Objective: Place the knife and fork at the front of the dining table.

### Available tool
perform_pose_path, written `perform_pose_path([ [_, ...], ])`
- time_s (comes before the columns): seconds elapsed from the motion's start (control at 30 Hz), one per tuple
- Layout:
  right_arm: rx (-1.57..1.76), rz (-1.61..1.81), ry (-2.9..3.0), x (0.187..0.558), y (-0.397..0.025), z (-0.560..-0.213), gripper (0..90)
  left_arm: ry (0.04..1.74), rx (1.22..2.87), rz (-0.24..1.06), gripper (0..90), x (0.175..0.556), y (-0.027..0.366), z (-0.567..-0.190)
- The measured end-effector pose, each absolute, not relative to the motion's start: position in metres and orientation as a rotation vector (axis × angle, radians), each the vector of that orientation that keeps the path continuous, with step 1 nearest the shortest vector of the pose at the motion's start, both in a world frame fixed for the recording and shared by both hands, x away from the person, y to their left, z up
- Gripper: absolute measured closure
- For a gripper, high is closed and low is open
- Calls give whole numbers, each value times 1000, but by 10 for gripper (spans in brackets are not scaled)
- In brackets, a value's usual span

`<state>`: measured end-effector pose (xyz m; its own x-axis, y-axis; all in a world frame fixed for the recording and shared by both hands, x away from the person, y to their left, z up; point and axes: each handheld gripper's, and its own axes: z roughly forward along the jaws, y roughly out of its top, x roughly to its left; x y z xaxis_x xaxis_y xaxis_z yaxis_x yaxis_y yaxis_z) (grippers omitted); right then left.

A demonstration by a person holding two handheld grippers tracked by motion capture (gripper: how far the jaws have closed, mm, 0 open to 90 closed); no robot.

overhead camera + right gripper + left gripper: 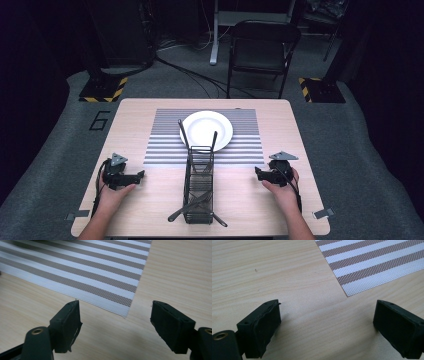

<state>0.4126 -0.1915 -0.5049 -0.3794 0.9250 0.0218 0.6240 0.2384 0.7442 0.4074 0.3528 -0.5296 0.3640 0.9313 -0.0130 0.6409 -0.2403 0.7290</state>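
Resting spread wide, left gripper [141, 174] and right gripper [257, 172] hold nothing (table [135, 115] beneath).

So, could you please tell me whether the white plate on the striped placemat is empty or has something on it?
Empty: the white plate shows a bare surface in the high view, resting on the striped placemat.

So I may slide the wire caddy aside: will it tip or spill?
The caddy looks narrow and tall, so a high push could tip it. Utensils lean out loosely and would likely shift. Its open wire probably makes it light.
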Motion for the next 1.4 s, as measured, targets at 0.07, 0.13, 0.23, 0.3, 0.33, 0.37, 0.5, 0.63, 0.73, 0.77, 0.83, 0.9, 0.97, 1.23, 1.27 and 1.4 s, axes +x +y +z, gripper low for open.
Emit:
perform_pose_path([
  [0.07,1402,962,2100,412,-190,-504,266,1358,1977,572,74,407,353,-530],
  [0.13,1365,968,2116,407,-183,-499,306,1359,1977,572,75,407,353,-530],
  [0.23,1352,993,2126,405,-180,-495,325,1358,1977,573,74,407,353,-530],
  [0.3,1334,1039,2137,404,-177,-490,368,1358,1977,573,74,407,353,-530],
  [0.33,1324,1057,2141,403,-175,-488,381,1358,1977,573,74,407,353,-530],
  [0.37,1306,1055,2152,402,-173,-485,396,1358,1977,573,74,407,353,-530],
  [0.5,1275,1085,2182,399,-167,-477,432,1358,1977,573,74,407,353,-530],
  [0.63,1319,1096,2201,397,-161,-471,430,1358,1978,573,74,407,353,-530],
  [0.73,1329,1105,2209,397,-157,-466,443,1358,1977,573,74,407,353,-530],
  [0.77,1323,1101,2215,397,-156,-464,443,1358,1977,573,75,407,353,-530],
  [0.83,1303,1103,2221,397,-153,-460,447,1358,1977,573,74,407,353,-530],
  [0.9,1296,1102,2229,397,-151,-458,460,1358,1977,573,74,407,353,-530],
  [0.97,1272,1110,2242,397,-146,-452,482,1358,1977,573,74,407,353,-530],
  [1.23,1227,1158,2284,403,-129,-437,544,1358,1977,573,74,407,353,-530],
  [1.27,1219,1164,2288,404,-126,-435,551,1358,1977,573,74,407,353,-530],
  [1.4,1206,1176,2303,407,-120,-429,564,1358,1977,573,75,407,353,-530],
])
